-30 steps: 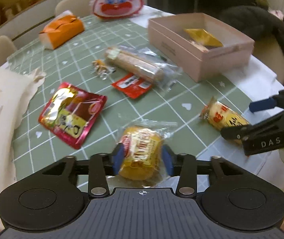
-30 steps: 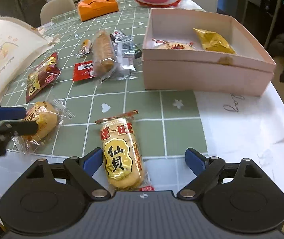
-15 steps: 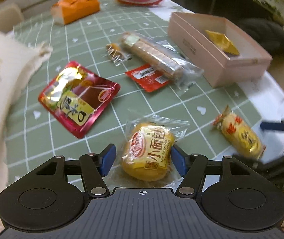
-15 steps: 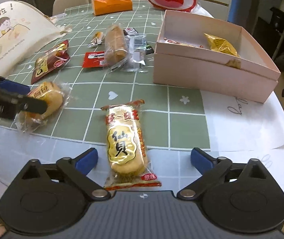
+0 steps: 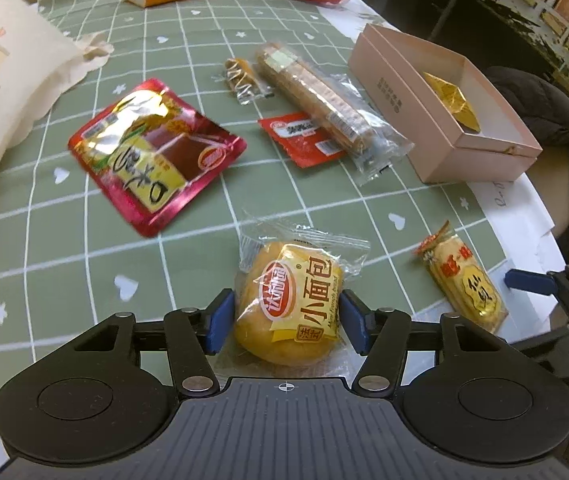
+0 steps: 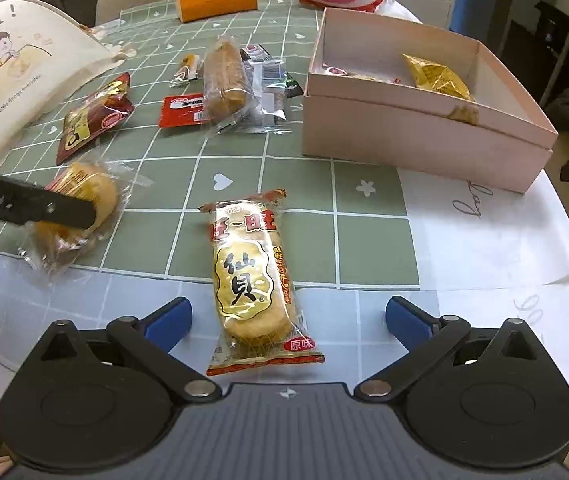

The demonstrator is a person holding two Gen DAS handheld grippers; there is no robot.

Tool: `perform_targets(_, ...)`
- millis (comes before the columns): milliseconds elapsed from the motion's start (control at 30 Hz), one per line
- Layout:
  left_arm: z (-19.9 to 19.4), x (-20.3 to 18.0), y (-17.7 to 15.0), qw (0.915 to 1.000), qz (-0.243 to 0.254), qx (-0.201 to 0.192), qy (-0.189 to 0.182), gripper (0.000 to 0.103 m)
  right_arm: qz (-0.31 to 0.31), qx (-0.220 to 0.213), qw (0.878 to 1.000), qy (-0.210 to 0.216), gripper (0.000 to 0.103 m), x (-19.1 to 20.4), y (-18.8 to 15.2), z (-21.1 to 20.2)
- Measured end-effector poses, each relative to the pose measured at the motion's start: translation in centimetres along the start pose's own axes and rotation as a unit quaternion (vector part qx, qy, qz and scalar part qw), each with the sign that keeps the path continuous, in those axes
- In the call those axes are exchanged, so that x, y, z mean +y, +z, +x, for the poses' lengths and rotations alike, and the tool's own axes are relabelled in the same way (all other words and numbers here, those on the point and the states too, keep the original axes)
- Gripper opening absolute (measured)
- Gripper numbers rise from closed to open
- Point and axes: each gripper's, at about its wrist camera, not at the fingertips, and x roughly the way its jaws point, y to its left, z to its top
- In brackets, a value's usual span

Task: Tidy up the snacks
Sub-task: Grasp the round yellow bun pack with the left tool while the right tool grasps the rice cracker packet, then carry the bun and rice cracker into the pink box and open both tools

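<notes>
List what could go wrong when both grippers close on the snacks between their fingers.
1. The left gripper straddles the soft bread bun; a hard squeeze could crush it or pinch only loose wrapper.
2. The rice cracker pack lies lengthwise between the right gripper fingers, wide apart; its glossy wrapper could slip.
3. Both snacks sit close together, so the grippers might bump.

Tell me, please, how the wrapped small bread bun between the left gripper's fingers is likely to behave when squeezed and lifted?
The bread bun looks puffy, so it will probably squash rather than resist. Its clear wrapper, loose and crinkled at the ends, may slide against the pads. It seems light for its bulk; its rounded shape might roll if nudged. The left gripper straddles it, seemingly not yet pressing.
</notes>
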Motion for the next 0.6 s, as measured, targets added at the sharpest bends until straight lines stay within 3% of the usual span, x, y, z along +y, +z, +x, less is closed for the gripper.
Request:
perform_targets(233, -1.1, 0.5, -1.6, 0.9988, -0.04, 0.012, -0.024, 0.061, -0.011, -0.021, 1.0, 0.008, 0.101, -0.1, -0.7, -0.3)
perform_targets(333, -1.5, 0.3, -1.9, 0.9983, -0.047, 0.017, -0.03, 0.061, -0.019, -0.034, 0.999, 0.02, 0.081, -0.2, -0.4, -0.8)
perform_targets(533, -1.6, -0.3, -2.5, 0.9978, -0.047, 0.027, -0.036, 0.061, -0.025, -0.061, 0.998, 0.025, 0.077, 0.7, 1.4, -1.2)
perform_targets(600, -1.9, -0.6, -2.6, 0.9975, -0.047, 0.03, -0.043, 0.061, -0.031, -0.055, 0.998, 0.03, 0.069, 1.2, 1.8, -0.8)
